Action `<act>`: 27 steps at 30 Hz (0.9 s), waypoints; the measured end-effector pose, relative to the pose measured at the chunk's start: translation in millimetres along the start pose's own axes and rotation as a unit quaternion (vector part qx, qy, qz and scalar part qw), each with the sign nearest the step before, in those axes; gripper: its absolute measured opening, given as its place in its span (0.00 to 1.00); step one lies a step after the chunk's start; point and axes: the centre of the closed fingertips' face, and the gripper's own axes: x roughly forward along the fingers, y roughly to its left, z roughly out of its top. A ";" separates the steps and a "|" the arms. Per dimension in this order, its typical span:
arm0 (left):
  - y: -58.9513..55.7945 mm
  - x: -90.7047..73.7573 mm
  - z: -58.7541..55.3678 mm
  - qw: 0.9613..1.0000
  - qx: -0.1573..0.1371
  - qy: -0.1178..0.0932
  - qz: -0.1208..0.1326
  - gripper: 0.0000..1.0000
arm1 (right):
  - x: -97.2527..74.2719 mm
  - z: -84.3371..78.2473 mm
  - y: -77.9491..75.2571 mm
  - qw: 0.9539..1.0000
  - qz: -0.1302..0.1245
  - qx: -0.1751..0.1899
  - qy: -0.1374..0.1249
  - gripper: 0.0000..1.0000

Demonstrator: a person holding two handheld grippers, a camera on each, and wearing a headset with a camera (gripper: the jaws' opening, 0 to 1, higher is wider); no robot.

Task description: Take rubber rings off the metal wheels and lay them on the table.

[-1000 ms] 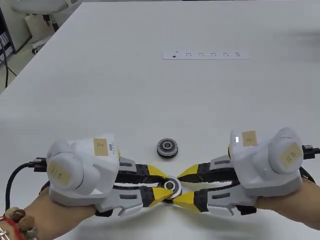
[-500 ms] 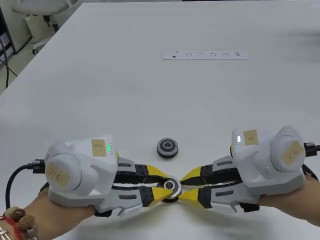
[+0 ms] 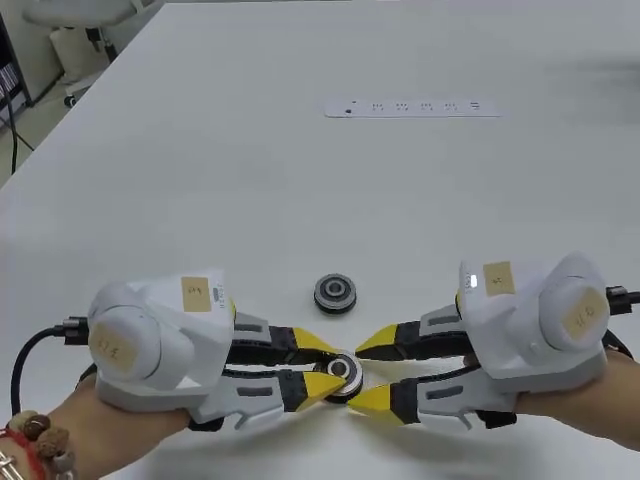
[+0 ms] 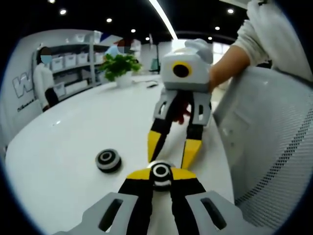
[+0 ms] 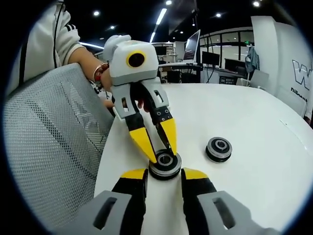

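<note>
A small metal wheel (image 3: 341,372) with a black rubber ring lies on the white table (image 3: 300,190) near its front edge. My left gripper (image 3: 326,370) is shut on it, the yellow jaw tips pressing its sides; the left gripper view shows the wheel (image 4: 161,172) between those tips. My right gripper (image 3: 362,376) faces it from the other side, open, its jaws spread to either side of the wheel (image 5: 165,164) without touching. A second wheel (image 3: 335,295) with its ring lies flat just beyond, also in both gripper views (image 4: 108,160) (image 5: 218,149).
A white power strip (image 3: 412,109) lies far back on the table. An office chair (image 3: 80,25) stands off the far left corner. A grey mesh chair back (image 5: 51,132) sits close behind the person. Bare tabletop spreads around both wheels.
My right gripper's jaws have spread apart and let go of the wheel. The left gripper keeps its hold; both wheels stay in place.
</note>
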 end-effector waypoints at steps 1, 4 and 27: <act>-0.2 0.0 0.2 1.000 0.000 0.000 0.000 0.14 | 0.8 1.2 -1.9 1.000 -0.005 0.006 -0.006 0.25; -0.6 0.1 1.2 1.000 0.000 0.000 0.000 0.14 | 1.9 1.5 -2.7 1.000 -0.008 0.009 -0.010 0.24; 1.1 -1.2 0.2 1.000 -0.003 -0.003 -0.001 0.14 | -7.6 -8.8 -5.2 1.000 -0.006 0.003 0.014 0.03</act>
